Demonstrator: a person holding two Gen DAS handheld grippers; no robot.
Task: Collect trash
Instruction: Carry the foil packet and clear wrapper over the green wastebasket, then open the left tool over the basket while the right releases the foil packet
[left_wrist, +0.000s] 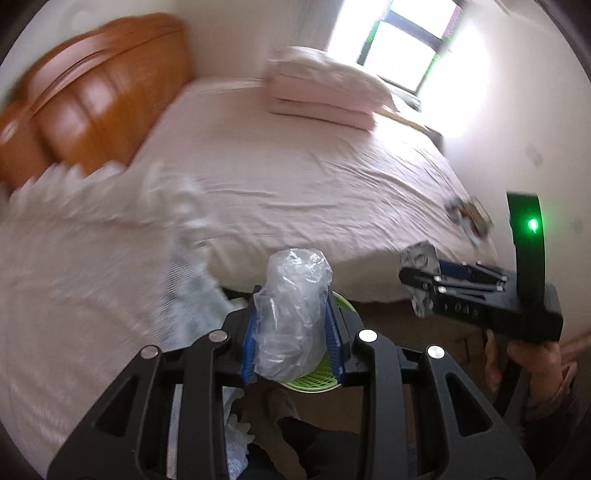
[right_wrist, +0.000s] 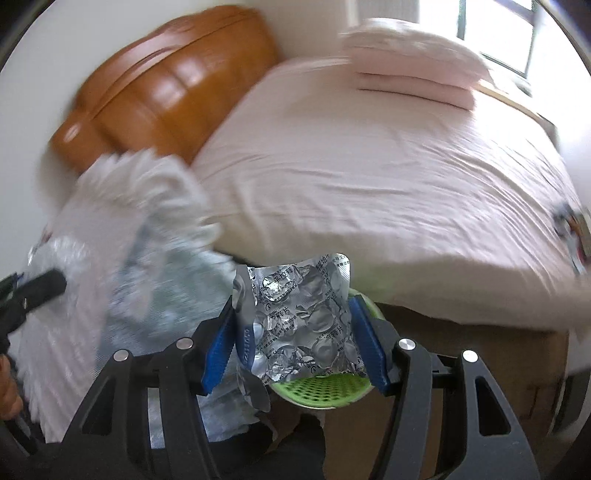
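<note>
My left gripper (left_wrist: 293, 332) is shut on a crumpled clear plastic wrap (left_wrist: 291, 317), held upright between its blue pads. A green mesh bin (left_wrist: 314, 384) sits on the floor just below and behind that wrap. My right gripper (right_wrist: 295, 328) is shut on a used silver blister pack (right_wrist: 299, 321), crinkled foil with printed writing. The same green bin (right_wrist: 321, 387) lies right beneath the pack. In the left wrist view, the right gripper (left_wrist: 419, 282) hangs to the right with the foil in its jaws. The left gripper's black finger (right_wrist: 40, 286) shows at the left edge of the right wrist view.
A bed with a pale pink sheet (left_wrist: 295, 166) fills the background, with an orange-brown headboard (left_wrist: 92, 99), a folded pink quilt (left_wrist: 325, 92) and a white frilled pillow (right_wrist: 140, 206). Small items (left_wrist: 469, 216) lie at the bed's right edge. Brown floor (right_wrist: 443, 369) lies beside the bin.
</note>
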